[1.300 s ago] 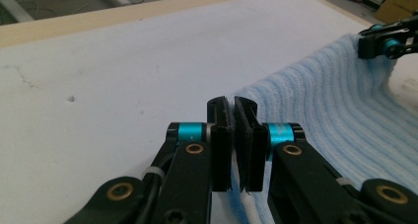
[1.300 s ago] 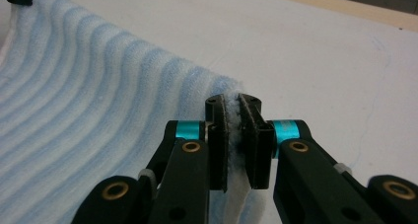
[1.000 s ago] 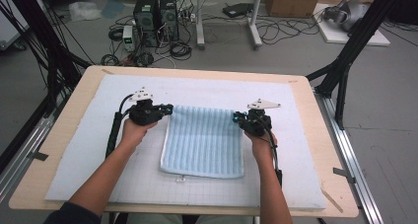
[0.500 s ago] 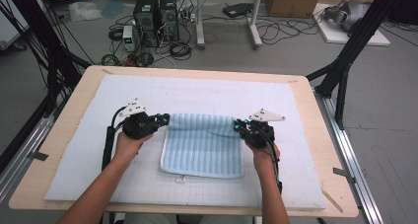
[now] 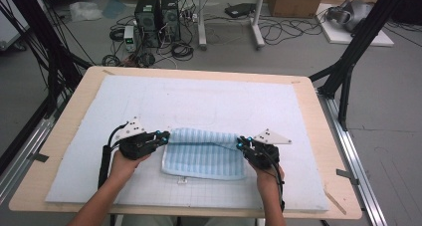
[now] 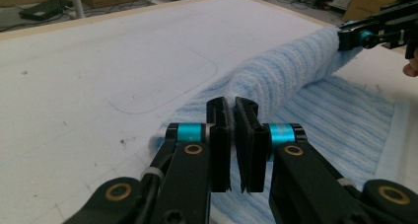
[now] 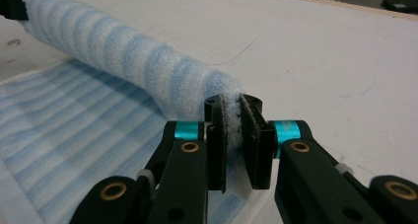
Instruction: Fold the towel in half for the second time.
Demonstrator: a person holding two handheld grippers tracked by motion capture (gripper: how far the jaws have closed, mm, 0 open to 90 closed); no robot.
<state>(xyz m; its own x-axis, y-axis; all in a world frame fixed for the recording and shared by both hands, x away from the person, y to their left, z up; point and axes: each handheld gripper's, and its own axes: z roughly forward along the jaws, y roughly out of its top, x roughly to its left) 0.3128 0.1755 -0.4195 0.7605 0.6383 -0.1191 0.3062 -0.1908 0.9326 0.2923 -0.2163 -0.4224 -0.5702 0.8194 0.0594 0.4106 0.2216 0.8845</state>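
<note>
So both grippers have a corner of the pale blue striped terry towel (image 5: 204, 154) right now. The left gripper (image 5: 161, 136) has its black jaws nearly together, with just a thin edge of cloth pinched between them; in the left gripper view that pinch sits right at the jaw tips (image 6: 233, 110) and the towel rolls away from them toward the upper right. The right gripper (image 5: 241, 143) is the same deal: jaws squeezed almost closed on a bit of fuzzy white-blue fabric, which you can see poking out between the pads in the right gripper view (image 7: 233, 116).

The lifted edge of the towel hangs stretched between the two grippers like a soft tube, folded over, while the rest of it lies flat just under and on the person's side of the jaws. From the right gripper's camera the tube runs off to the upper left, where the other gripper's black tip grabs its far end.

Everything sits on a white padded mat (image 5: 199, 96) over a light wooden table (image 5: 328, 136). The mat stretches out bare beyond the jaw tips of both grippers. Each hand (image 5: 123, 165) is wrapped around its gripper body from behind.
</note>
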